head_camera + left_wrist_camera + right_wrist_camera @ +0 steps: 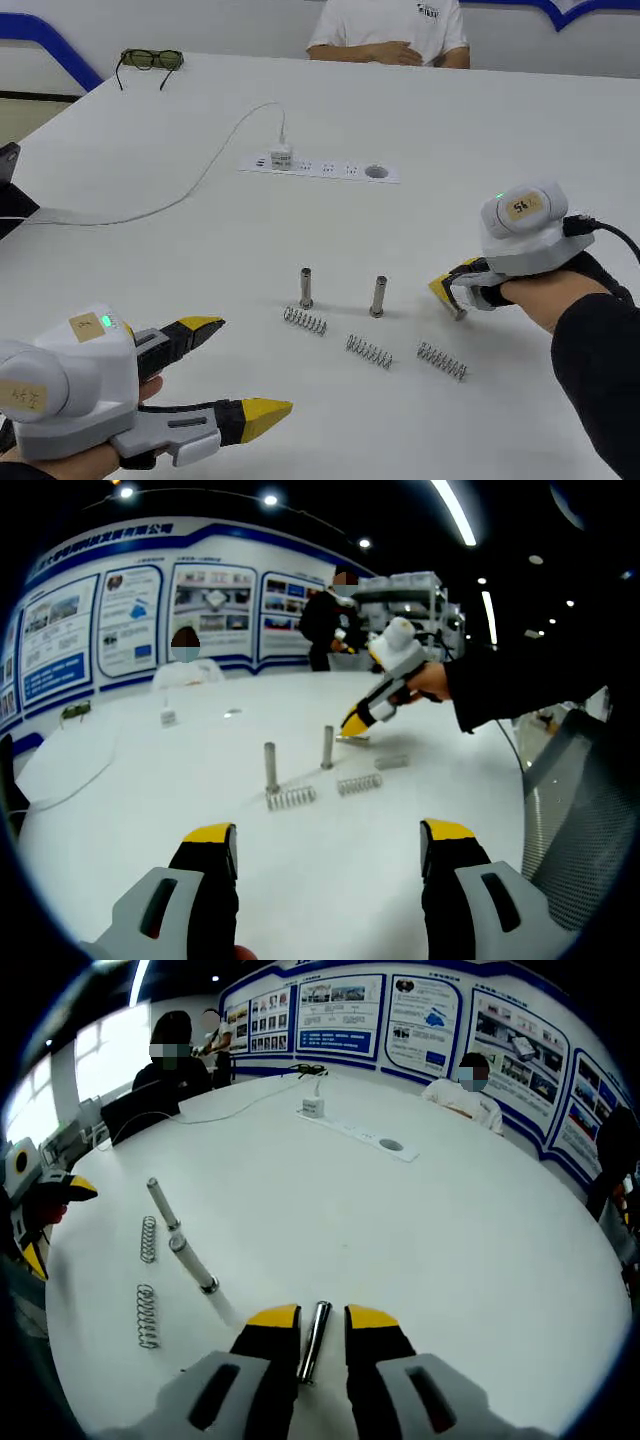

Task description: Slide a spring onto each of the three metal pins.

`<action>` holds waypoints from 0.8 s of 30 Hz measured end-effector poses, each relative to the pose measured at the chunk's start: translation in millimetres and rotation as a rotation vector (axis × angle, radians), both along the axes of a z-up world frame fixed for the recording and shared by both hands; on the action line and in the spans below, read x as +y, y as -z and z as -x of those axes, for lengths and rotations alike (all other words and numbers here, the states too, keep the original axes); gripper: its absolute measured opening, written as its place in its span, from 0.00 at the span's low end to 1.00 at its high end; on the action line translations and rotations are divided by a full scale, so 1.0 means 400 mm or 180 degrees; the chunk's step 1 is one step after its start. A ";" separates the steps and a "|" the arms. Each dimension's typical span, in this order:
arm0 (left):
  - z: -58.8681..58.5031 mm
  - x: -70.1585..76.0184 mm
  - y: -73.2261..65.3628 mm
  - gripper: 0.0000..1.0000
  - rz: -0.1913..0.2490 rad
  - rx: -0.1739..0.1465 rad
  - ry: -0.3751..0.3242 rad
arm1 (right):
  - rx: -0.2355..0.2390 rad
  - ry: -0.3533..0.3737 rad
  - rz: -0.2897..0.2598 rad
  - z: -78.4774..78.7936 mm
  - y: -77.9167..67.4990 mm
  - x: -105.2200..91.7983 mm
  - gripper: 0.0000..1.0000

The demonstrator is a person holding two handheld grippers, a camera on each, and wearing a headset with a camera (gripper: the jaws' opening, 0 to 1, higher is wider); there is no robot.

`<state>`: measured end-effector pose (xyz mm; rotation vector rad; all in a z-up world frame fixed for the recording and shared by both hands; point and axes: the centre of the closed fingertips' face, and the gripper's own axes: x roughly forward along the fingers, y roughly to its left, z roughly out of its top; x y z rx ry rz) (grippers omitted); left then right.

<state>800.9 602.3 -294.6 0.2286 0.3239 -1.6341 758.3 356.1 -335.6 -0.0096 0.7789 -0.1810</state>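
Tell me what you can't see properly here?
Third pin, head view: mostly hidden behind the right gripper.
Its grip, right gripper view: jaws sit close either side, contact too fine to tell.
Poster writing, left gripper view: too small and blurred.
Left gripper, head view: body cut off by bottom edge.

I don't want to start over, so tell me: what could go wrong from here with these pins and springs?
The third pin, between the right tongs, might topple if released off-vertical. The two upright pins stand close by and could be knocked over. The springs lie loose and may roll when nudged.
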 end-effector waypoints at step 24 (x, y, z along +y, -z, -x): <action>-0.009 -0.005 0.019 0.75 0.0019 0.0074 -0.0017 | 0.0080 0.0214 -0.0201 -0.011 0.036 -0.006 0.09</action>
